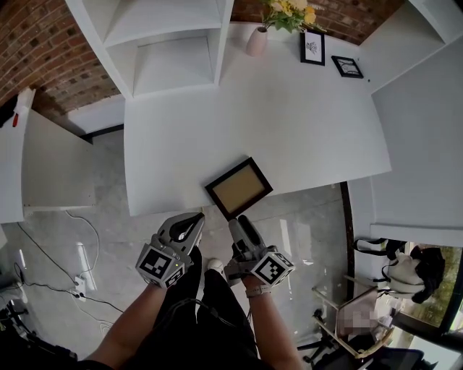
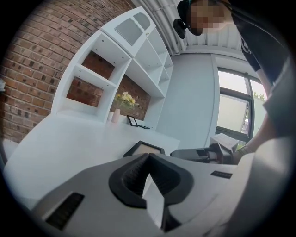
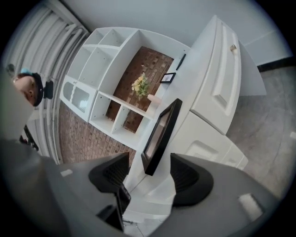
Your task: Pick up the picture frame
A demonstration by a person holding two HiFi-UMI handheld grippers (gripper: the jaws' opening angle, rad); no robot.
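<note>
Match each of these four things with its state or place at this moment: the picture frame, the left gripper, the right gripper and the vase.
Things:
1. picture frame
2. left gripper
3. right gripper
4. vase

States or places:
A. jaws together, nothing between them
B. at the far end of the table, holding yellow flowers
C. jaws apart, with a corner of the frame between them, not pressed
D. lying flat, one corner past the table's near edge

Pairs: 1-D, 2-A, 3-C, 4-B
</note>
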